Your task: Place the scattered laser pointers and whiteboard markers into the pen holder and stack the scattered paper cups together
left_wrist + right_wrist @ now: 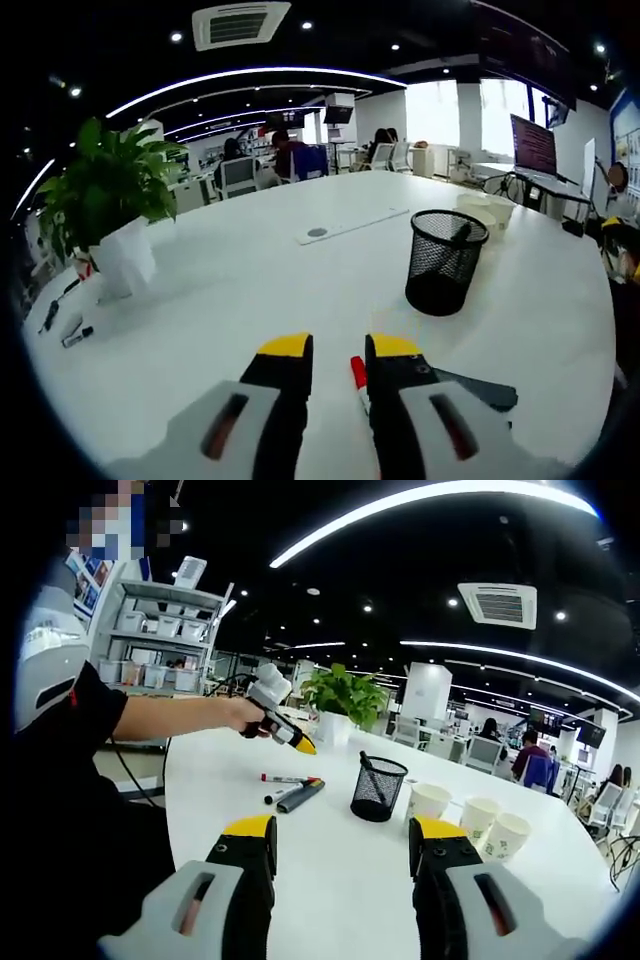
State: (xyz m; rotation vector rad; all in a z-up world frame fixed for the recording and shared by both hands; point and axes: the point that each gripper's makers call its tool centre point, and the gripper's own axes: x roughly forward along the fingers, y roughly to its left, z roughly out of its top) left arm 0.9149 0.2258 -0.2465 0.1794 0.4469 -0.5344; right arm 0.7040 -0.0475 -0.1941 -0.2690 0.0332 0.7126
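Observation:
My left gripper is open and hangs above the white table; a red-capped marker lies on the table in the gap between its jaws. A dark grey laser pointer lies just right of it. The black mesh pen holder stands further ahead with one dark pen in it. In the right gripper view a person's hand holds the left gripper above the red marker, a second marker and the laser pointer. Three paper cups stand apart beside the holder. My right gripper is open and holds nothing.
A potted plant in a white pot stands at the table's left, with two more markers lying near it. A flat cable hatch sits mid-table. Office chairs and seated people are beyond the far edge. The person's arm reaches in from the left.

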